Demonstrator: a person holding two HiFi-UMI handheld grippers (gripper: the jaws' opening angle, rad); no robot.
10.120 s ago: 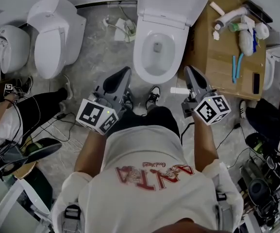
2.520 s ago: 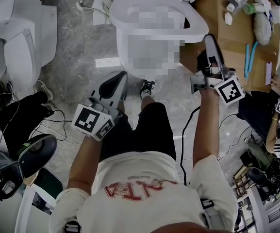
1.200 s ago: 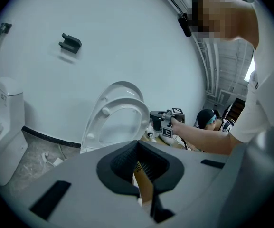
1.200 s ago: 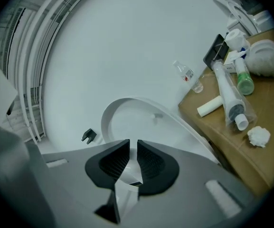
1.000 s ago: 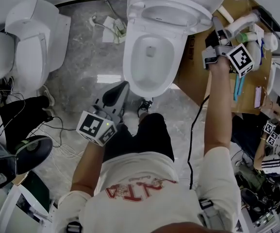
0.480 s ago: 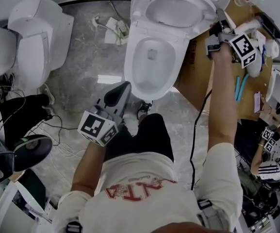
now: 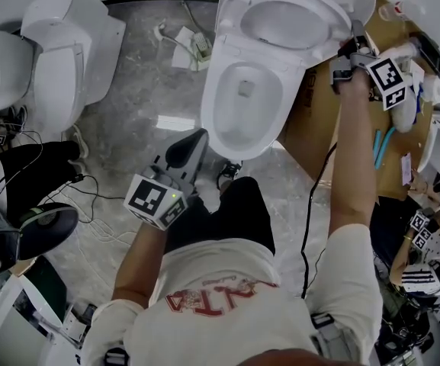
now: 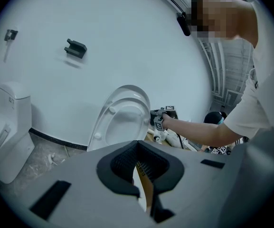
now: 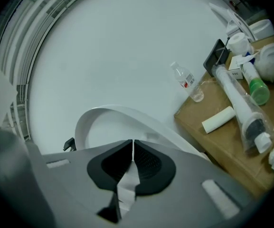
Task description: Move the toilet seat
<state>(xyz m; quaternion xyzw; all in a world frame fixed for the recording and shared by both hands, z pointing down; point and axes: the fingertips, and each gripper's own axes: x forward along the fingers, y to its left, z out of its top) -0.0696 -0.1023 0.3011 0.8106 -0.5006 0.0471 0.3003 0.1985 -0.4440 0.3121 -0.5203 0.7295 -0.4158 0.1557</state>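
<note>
White plastic, the seat [image 8: 105, 121] stood raised above the bowl [image 7: 212, 101], near upright against the lid behind it. Its long axis ran up from the hinge. Its underside, with two small bumpers, faced out toward the person, and its free end pointed up along the wall.

The right hand-held gripper [image 7: 354, 35] sat at the seat's right edge, arm stretched out over the desk [image 7: 322, 113]. In the right gripper view the ring arched just ahead of and above the jaw tips. Whether the tips touched it could not be told. Those jaws had just been closing, and they met at the tips with nothing between them.

The left hand-held gripper [image 7: 194, 138] hung well apart from the seat, low in front of the bowl, near the person's legs. Its jaws were also together and empty, and it pointed toward the seat.

On the brown desk just right of the toilet lay a clear bottle [image 9: 186, 82], a long tube [image 9: 239, 103] and a white roll [image 9: 217, 119]. Another toilet [image 7: 71, 52] stood on the grey floor [image 7: 143, 75] to the left.
</note>
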